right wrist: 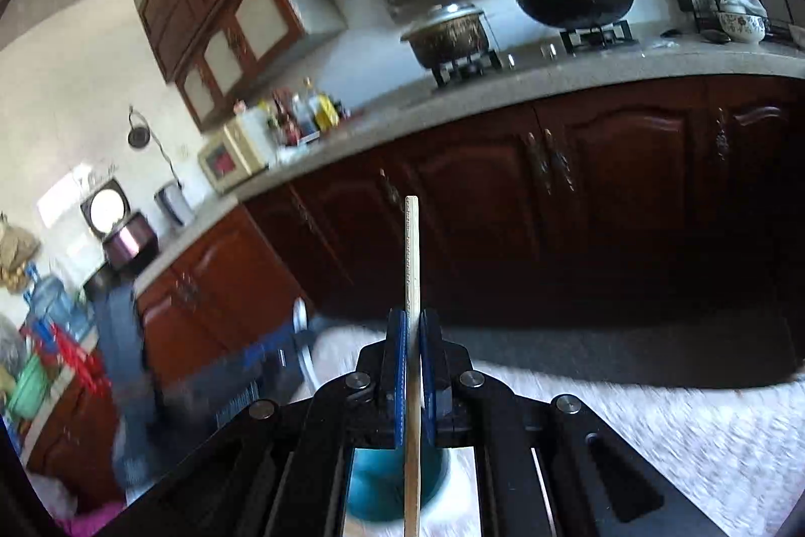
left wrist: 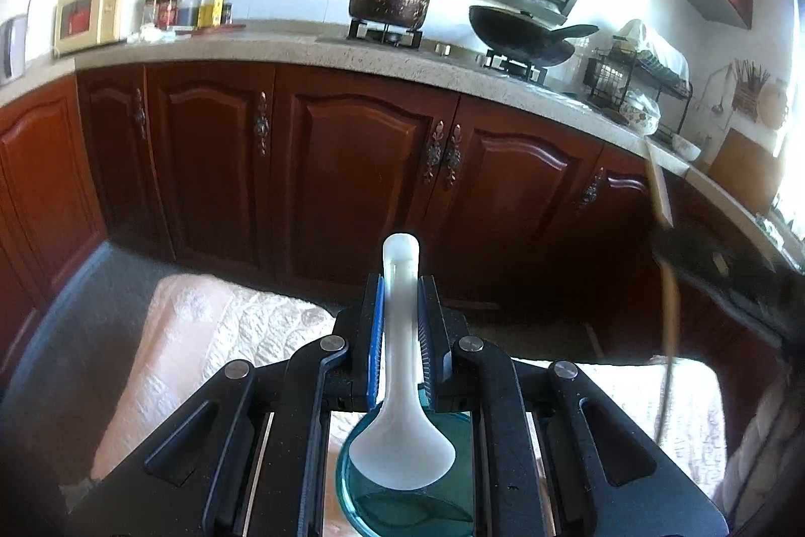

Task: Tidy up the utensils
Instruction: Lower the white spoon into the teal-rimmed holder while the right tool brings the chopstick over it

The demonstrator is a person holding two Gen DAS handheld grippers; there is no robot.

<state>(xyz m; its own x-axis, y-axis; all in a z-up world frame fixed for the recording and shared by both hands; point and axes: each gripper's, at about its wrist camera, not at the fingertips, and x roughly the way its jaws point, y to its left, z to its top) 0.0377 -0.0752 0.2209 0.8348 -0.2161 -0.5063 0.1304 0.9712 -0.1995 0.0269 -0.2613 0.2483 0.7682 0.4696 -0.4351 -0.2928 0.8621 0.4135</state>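
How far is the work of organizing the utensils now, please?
Done: nothing shows as sorted yet. In hand: the left gripper is shut on a white spoon, and the right gripper is shut on a wooden chopstick. Left: both must still go into place, perhaps the teal cup below.

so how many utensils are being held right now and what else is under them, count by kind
white ceramic soup spoon, clamped in the left hand-held gripper: 1
pale wooden chopstick, clamped in the right hand-held gripper: 1
teal translucent round container, below the spoon: 1
total: 3
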